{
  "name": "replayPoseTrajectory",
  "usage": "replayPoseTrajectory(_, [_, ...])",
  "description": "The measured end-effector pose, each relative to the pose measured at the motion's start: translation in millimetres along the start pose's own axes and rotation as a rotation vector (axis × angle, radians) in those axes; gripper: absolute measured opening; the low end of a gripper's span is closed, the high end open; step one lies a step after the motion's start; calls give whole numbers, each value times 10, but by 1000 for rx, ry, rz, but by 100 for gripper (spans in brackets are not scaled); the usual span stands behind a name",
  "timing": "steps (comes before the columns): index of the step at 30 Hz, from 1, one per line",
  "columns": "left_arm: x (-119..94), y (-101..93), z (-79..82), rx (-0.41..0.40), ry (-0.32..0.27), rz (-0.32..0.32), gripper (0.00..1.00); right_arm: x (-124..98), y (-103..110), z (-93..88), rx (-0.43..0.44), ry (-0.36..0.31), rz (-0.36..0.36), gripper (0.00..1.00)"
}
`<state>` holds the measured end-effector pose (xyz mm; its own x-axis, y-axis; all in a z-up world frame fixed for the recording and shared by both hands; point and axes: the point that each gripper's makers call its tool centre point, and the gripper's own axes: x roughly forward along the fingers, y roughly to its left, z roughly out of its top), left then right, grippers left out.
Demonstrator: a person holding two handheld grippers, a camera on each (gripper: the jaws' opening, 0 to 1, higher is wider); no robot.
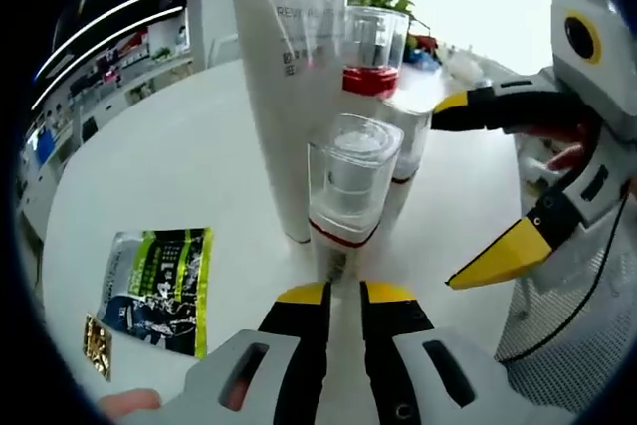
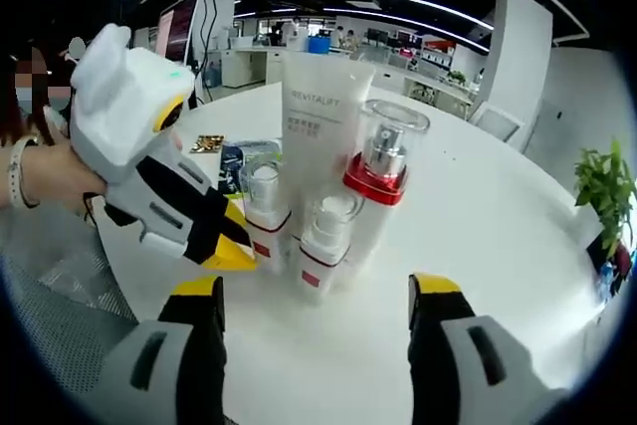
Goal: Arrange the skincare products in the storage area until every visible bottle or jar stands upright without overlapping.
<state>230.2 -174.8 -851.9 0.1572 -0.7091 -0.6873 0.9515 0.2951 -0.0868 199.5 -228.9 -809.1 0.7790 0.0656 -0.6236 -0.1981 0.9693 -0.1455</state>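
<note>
On the white table (image 2: 518, 246), one tube (image 2: 320, 116), three pump bottles (image 2: 376, 186), left claw (image 1: 343, 293) pinching one, right claw (image 2: 317, 291) spread.

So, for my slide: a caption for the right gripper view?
Open right gripper faces three upright pump bottles and a white tube on a white table.

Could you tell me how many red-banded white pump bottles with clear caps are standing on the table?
3: the tall one right of the white tube, a short one in front, another beside the left gripper.
</note>
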Motion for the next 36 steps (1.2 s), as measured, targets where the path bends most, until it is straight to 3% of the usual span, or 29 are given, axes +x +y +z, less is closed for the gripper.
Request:
replayPoseTrajectory(11, [56, -61, 43, 21, 4, -20, 8, 1, -36, -36, 1, 19, -12, 73])
replayPoseTrajectory(18, [76, -58, 66, 19, -1, -20, 8, -14, -29, -47, 12, 23, -5, 47])
replayPoseTrajectory(26, [114, -77, 91, 7, -7, -24, 9, 29, -107, -27, 43, 12, -1, 26])
replayPoseTrajectory(36, [152, -43, 123, 1, -16, -15, 10, 142, -86, -141, 40, 68, 41, 21])
